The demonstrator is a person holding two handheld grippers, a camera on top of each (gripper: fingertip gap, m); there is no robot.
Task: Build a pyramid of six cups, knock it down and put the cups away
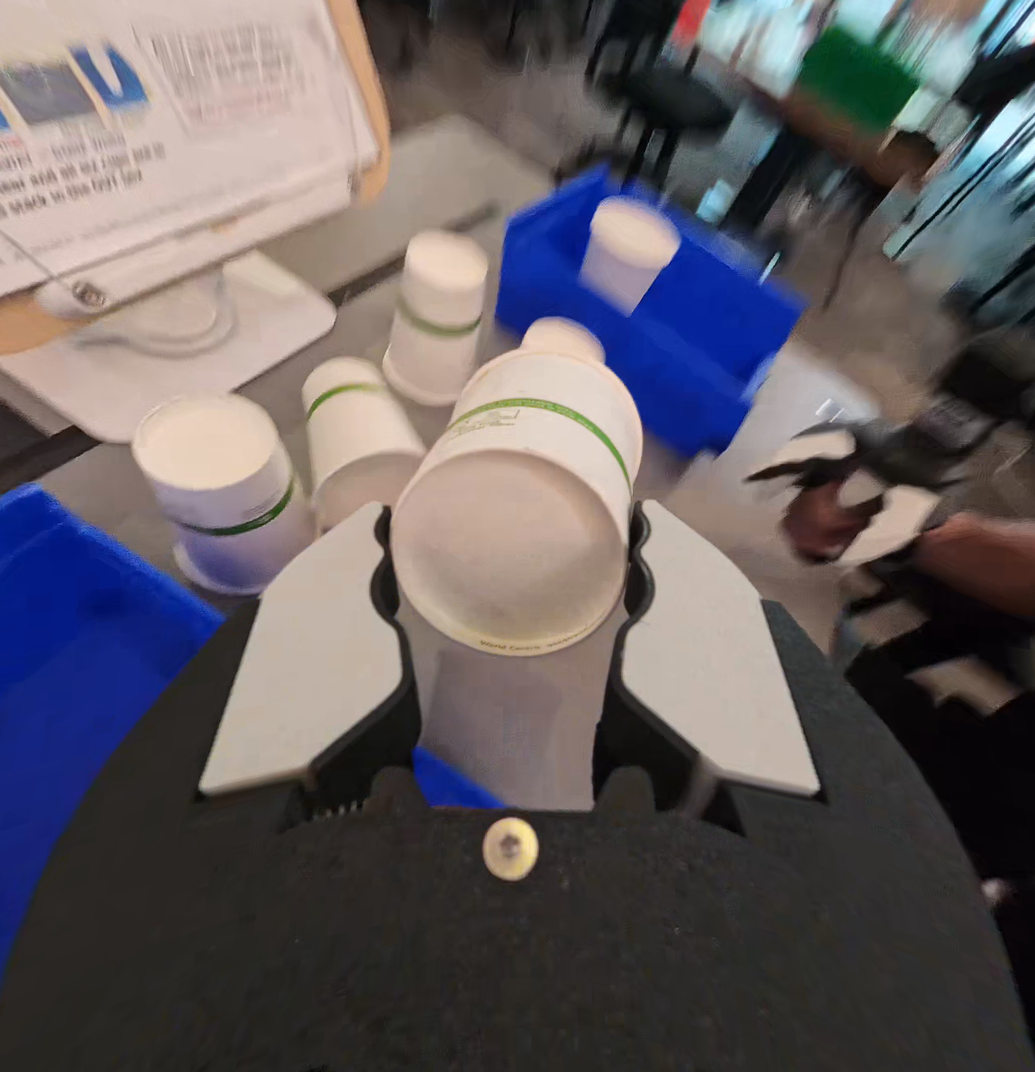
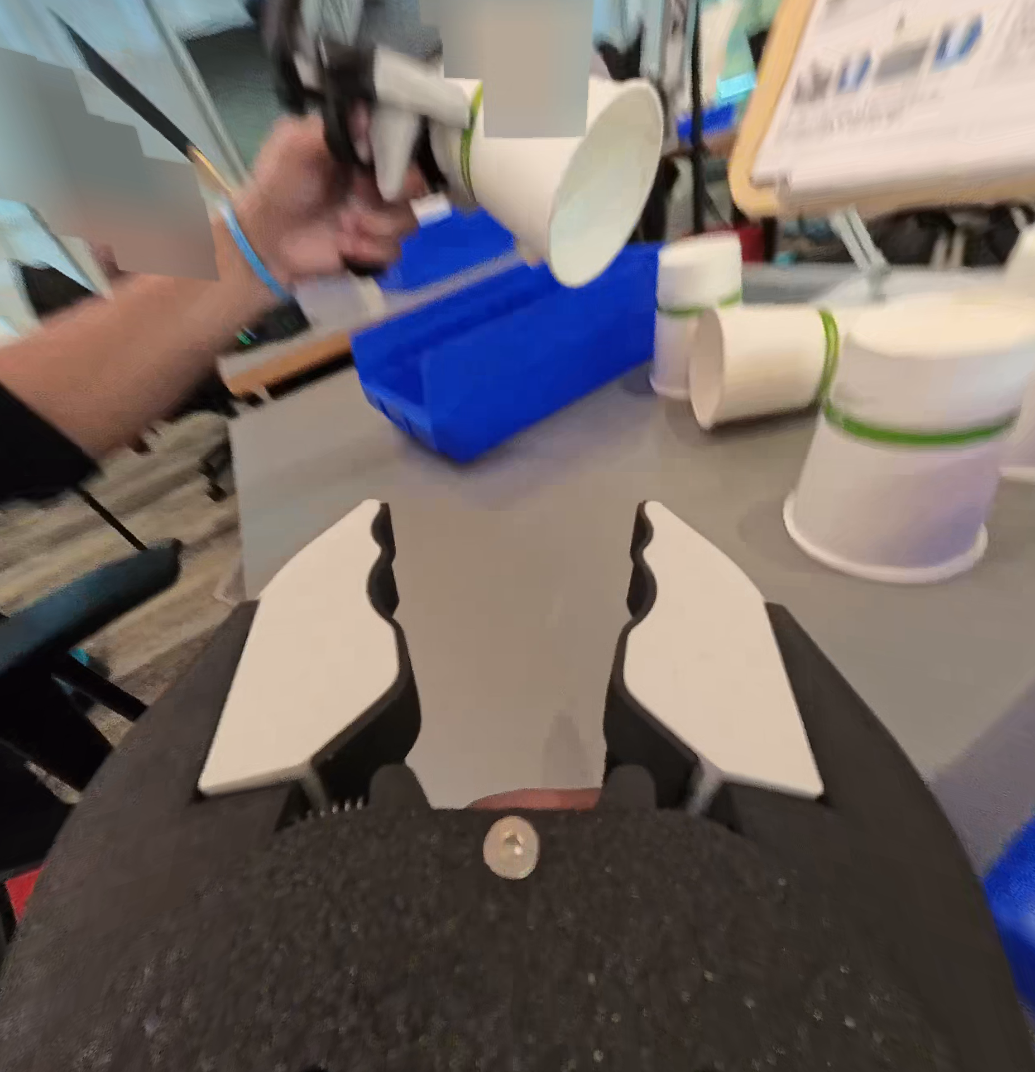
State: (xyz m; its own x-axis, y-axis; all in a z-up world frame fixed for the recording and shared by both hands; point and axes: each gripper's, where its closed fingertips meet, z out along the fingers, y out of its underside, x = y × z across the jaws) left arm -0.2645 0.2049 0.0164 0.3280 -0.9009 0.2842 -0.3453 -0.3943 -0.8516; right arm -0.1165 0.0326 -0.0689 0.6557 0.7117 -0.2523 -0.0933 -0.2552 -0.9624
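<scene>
Left claw (image 1: 509, 516) first: it's clamped on a white paper cup (image 1: 521, 499) with a green band, gripping the base end, the cup lying on its side up in the air with its mouth pointing away. Something pale pokes out beyond that mouth (maybe a second cup nested in it, too blurred to say).

Just beyond, on the grey desk (image 1: 364, 313), three more cups: one upside down at ten o'clock (image 1: 225, 493), one tipped on its side beside it (image 1: 353, 429), one upside down farther back at eleven (image 1: 437, 316). A blue bin (image 1: 68, 609) sits close at nine o'clock. Farther off at one o'clock is a second blue bin (image 1: 701, 348) with a cup (image 1: 625, 255) inside it. At the far eleven o'clock corner stands a printed sign (image 1: 167, 133) on a white base.

Over to the right claw (image 2: 512, 516): jaws spread wide, nothing between them, hanging above bare desk. At three o'clock an upside-down cup (image 2: 904, 441) stands near, with a cup on its side (image 2: 759, 365) behind it. Up at twelve o'clock, the other claw holds its cup (image 2: 567, 180) above the blue bin (image 2: 503, 359).
</scene>
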